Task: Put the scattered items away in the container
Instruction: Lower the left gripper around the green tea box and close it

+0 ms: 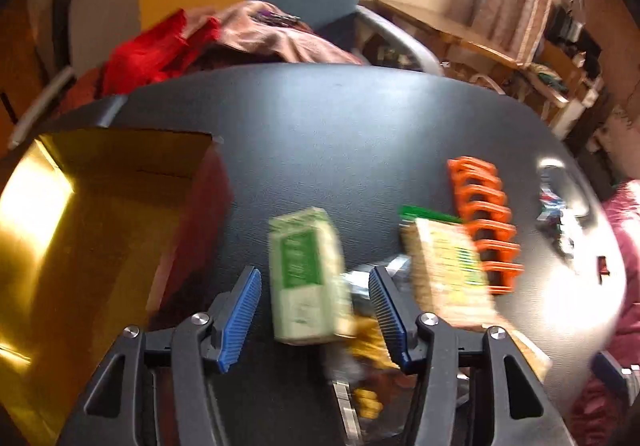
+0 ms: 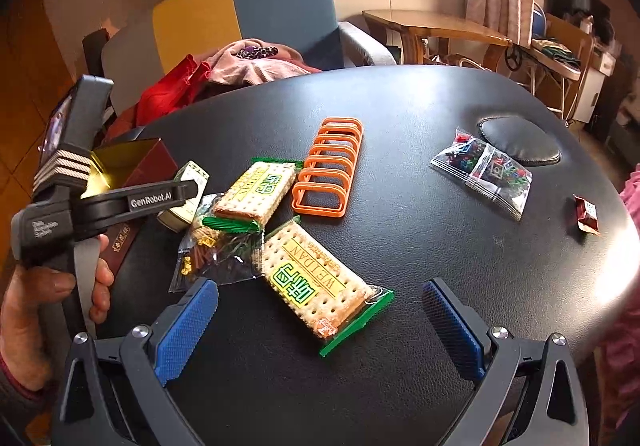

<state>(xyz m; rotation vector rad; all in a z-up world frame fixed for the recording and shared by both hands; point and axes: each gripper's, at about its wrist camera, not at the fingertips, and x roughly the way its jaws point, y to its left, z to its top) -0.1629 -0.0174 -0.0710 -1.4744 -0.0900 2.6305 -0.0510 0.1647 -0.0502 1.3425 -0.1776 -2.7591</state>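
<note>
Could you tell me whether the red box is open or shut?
Open: the red box has no lid on, and its gold lining shows inside.

1. The table has a black, leather-like top with a fine grain and a soft sheen where window light falls on it.
2. The box is lined in mirror-bright gold foil; its outer wall is matt dark red card.
3. The cracker packs are wrapped in glossy clear film with green crimped ends.
4. The orange rack looks like smooth matt plastic.
5. The small carton is matt printed card.
6. The gripper pads are blue ribbed rubber on matt black plastic arms with shiny metal pins.
7. The bagged pieces sit in crinkly clear plastic.
</note>
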